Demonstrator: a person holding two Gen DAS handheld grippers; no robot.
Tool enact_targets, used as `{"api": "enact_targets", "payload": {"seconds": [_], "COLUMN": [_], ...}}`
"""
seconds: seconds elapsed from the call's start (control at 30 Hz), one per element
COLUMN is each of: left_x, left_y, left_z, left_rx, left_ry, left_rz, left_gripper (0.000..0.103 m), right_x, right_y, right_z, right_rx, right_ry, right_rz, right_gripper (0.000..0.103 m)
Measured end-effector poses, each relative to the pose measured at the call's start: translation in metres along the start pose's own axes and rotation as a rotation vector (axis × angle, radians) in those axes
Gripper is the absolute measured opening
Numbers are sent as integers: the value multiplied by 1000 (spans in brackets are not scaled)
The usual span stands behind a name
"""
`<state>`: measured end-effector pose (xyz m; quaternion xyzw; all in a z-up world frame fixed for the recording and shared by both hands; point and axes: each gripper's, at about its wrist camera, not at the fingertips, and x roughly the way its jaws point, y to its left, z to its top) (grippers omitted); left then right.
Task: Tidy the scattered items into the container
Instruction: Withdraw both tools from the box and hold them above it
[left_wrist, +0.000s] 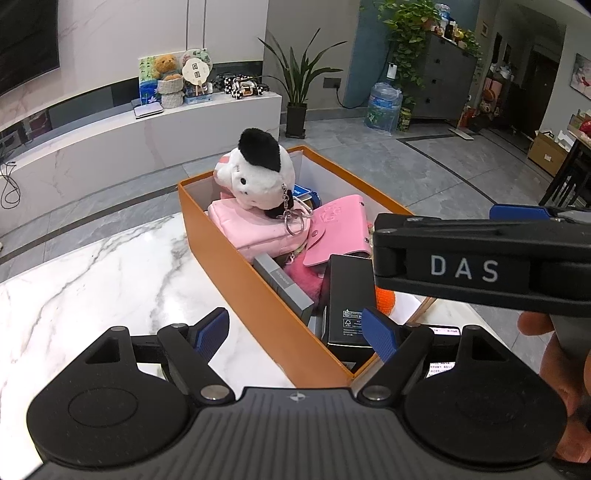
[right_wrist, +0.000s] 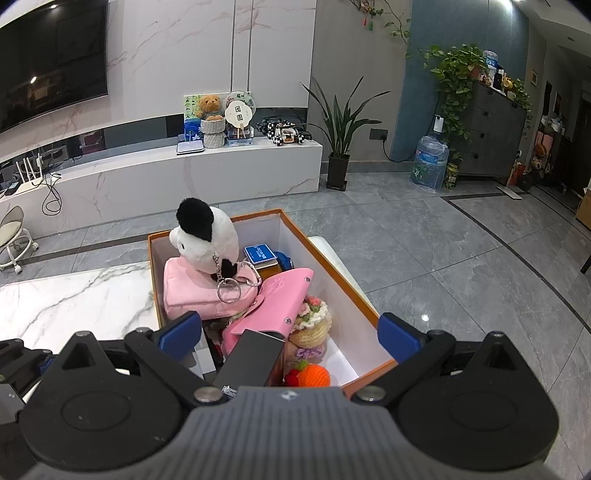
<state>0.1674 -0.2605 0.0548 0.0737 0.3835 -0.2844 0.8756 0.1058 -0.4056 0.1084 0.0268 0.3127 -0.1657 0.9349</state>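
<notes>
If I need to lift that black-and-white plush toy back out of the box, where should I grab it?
Take the plush toy by its round white body, coming straight down from above. It sits highest in the orange box, on the pink pouch, so its sides look free for the fingers. Avoid the key ring hanging at its base; it looks likely to swing or snag.

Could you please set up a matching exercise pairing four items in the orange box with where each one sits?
Items:
1. black-and-white plush toy
2. orange crocheted fruit
3. blue-labelled item
4. pink snap wallet

Places:
A. far end of the orange box, behind the wallet
B. on top of the pink pouch
C. near end, beside the black carton
D. slanted across the middle

Pairs: 1-B, 2-C, 3-A, 4-D
</notes>
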Motion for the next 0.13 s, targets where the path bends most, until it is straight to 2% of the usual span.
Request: {"api": "enact_targets", "payload": {"seconds": [0.13], "left_x": [1], "left_y": [-1], "left_z": [-1], "left_rx": [6], "left_ry": [1], "left_rz": [-4], "left_gripper": [93], "right_x": [0], "right_y": [1], "right_z": [0], "right_rx": [-1], "right_ry": [0], "right_rz": [0], "right_gripper": [102]}}
